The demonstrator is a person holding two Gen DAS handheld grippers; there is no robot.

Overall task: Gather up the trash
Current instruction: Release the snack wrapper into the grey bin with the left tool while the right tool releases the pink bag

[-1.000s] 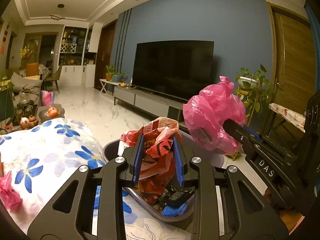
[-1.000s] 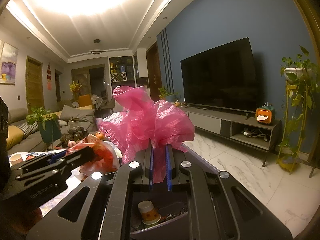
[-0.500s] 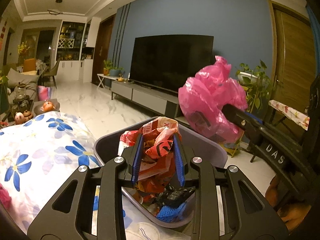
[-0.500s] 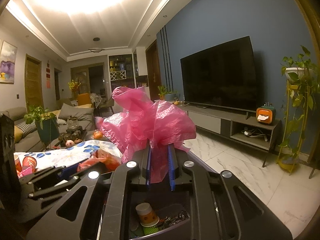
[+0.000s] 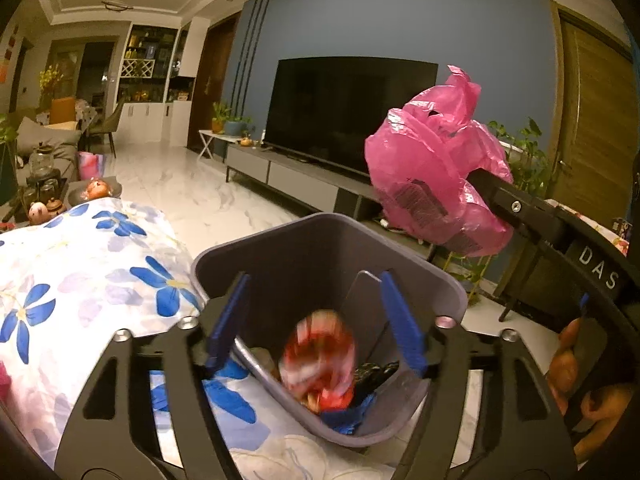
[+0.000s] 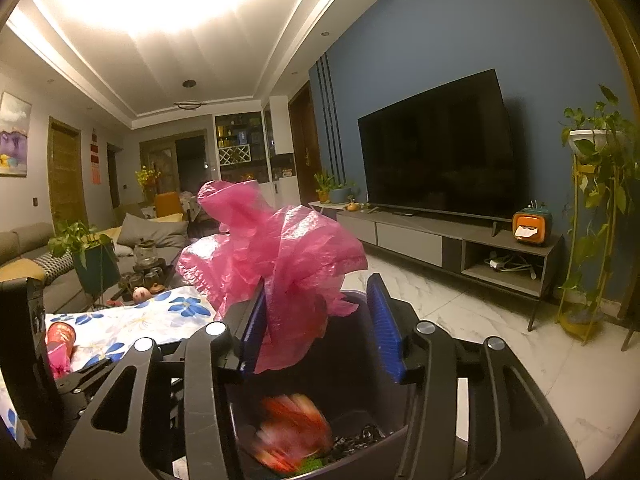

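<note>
Blue-painted wall point(image 6: 440, 40) far beyond the grey trash bin point(image 5: 320, 248), with a dark flat television point(image 6: 436, 160) mounted on it. Pale marbled floor point(image 6: 500, 320) between bin and wall. White cloth with blue flowers point(image 5: 80, 272) just left of the bin, running under its near edge in the left wrist view.

Tilted, the bin, its open mouth turned toward both cameras and its smooth inner walls in plain sight.

Left gripper point(image 5: 313, 278) poised at the bin's mouth, blue-padded fingers point(image 5: 230, 316) spread wide on either side of the opening, nothing between them.

Right gripper point(image 6: 316, 286) above the bin's right rim, likewise spread wide. No pinch on the pink plastic bag point(image 5: 432, 176): crumpled and puffed up, draped against the left-hand pad point(image 6: 252, 320) only, clear of the other pad, one tail hanging down toward the bin's mouth. Seen from the left wrist camera as a bunched pink mass up and to the right of the bin. Fingers of a hand point(image 5: 568, 364) on that gripper's handle, right of the bin.

Inside the bin, a red-and-white wrapper point(image 5: 318, 356), heavily blurred, over the rest of the trash. Under and beside it, dark crinkled scraps point(image 5: 372, 372) and a blue piece point(image 5: 344, 416) against the bin's lowest wall.

Left of the bin, on the flowered cloth, a small red paper cup point(image 6: 60, 334) with more pink plastic just below it.
</note>
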